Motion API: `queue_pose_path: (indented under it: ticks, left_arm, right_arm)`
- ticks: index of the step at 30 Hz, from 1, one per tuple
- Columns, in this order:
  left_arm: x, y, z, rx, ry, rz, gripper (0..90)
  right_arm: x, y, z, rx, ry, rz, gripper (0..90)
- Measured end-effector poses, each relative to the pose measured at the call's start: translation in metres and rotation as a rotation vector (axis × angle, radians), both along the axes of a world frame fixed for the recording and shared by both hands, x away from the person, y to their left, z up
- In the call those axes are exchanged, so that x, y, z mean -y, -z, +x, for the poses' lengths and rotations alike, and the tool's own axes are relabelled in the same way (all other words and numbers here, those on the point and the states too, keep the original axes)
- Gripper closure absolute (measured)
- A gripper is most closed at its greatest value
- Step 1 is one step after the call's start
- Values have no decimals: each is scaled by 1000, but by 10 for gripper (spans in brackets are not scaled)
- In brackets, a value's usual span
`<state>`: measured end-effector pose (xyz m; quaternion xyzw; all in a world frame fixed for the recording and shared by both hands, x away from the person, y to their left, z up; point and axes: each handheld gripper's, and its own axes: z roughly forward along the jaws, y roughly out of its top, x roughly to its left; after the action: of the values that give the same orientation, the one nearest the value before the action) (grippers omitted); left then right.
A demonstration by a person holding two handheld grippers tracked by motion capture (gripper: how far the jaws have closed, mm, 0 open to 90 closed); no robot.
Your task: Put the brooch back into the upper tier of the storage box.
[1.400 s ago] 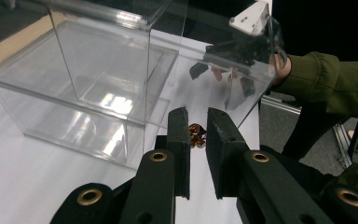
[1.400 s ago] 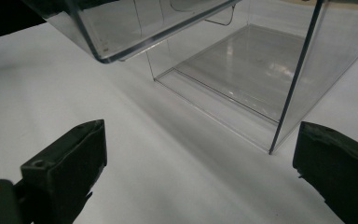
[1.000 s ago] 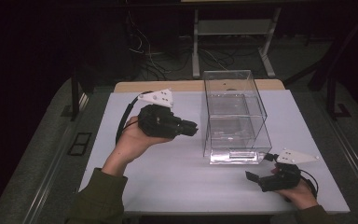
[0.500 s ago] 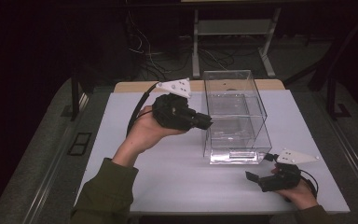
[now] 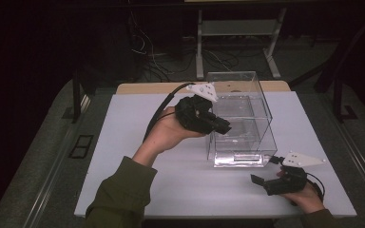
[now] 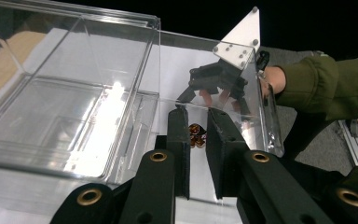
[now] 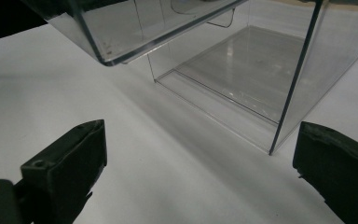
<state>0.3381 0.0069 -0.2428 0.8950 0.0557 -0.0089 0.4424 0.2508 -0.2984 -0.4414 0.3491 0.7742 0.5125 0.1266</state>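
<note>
A clear plastic box stands open-topped at the middle right of the white table. My left gripper is held above the table at the box's left wall, pointing into it. In the left gripper view its jaws are shut on a small shiny brown object just over the box. My right gripper rests low near the table's front right, open, with nothing between its fingers. The box's near corner lies just ahead of it.
The table's left half and front strip are bare white surface. A wooden board edges the far side. Metal frame legs and cables stand on the dark floor beyond. The right hand's gripper shows through the box wall.
My left gripper has moved right and away from the person, from the table's middle left up to the box's left wall. The right gripper has stayed put.
</note>
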Motion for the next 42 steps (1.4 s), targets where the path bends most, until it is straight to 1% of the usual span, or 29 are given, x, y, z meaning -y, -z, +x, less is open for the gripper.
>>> queue_pose_path:
  ticks: [3, 8, 10, 13, 16, 17, 19, 21, 23, 28, 29, 31, 34, 38, 39, 41, 42]
  left_arm:
    - [5, 3, 2, 1, 5, 15, 785]
    - [10, 8, 2, -19, 0, 19, 778]
    - [11, 9, 2, -18, 9, 23, 767]
    - [12, 11, 2, -17, 3, 18, 731]
    - [10, 12, 3, -18, 0, 4, 710]
    - [9, 12, 4, -18, -1, 6, 701]
    - [7, 12, 3, -19, -8, -11, 681]
    - [5, 11, 3, -14, -12, -17, 648]
    - [4, 11, 3, -14, -13, -25, 633]
    - [-6, 5, 1, -15, -41, -73, 602]
    - [-8, 4, 1, -13, -43, -70, 592]
    - [-11, 4, -1, -31, -64, -82, 576]
    - [-18, 3, -1, -13, -74, -74, 541]
    - [-28, 2, -1, -9, -96, -90, 500]
    - [-28, 2, -1, -9, -96, -90, 488]
    - [-35, 0, -2, 1, -110, -83, 472]
    - [-36, -1, -4, 3, -118, -93, 457]
  right_arm:
    - [0, 0, 0, -3, 1, 4, 27]
    - [0, -1, -1, -3, 3, 6, 27]
    - [0, -1, -1, -1, 2, 6, 27]
    - [0, -1, -1, 0, 1, 5, 27]
    - [0, -1, -1, -1, 1, 6, 27]
    - [0, -1, -1, -1, 1, 6, 27]
    - [0, -1, -1, -1, 0, 6, 27]
    - [0, -1, -1, -4, 1, 6, 27]
    - [0, -1, -1, -3, 1, 6, 27]
    - [0, -1, -1, 0, 2, 5, 27]
    - [0, -1, -1, 1, 1, 5, 27]
    - [0, 0, 0, 0, -1, 3, 27]
    - [0, 0, 0, 1, -2, 1, 27]
    - [0, 0, -1, 0, -1, 4, 27]
    - [0, 0, -1, 0, -2, 4, 27]
    - [1, 0, -1, 1, -6, 1, 27]
    - [1, 0, -1, 3, -5, 1, 27]
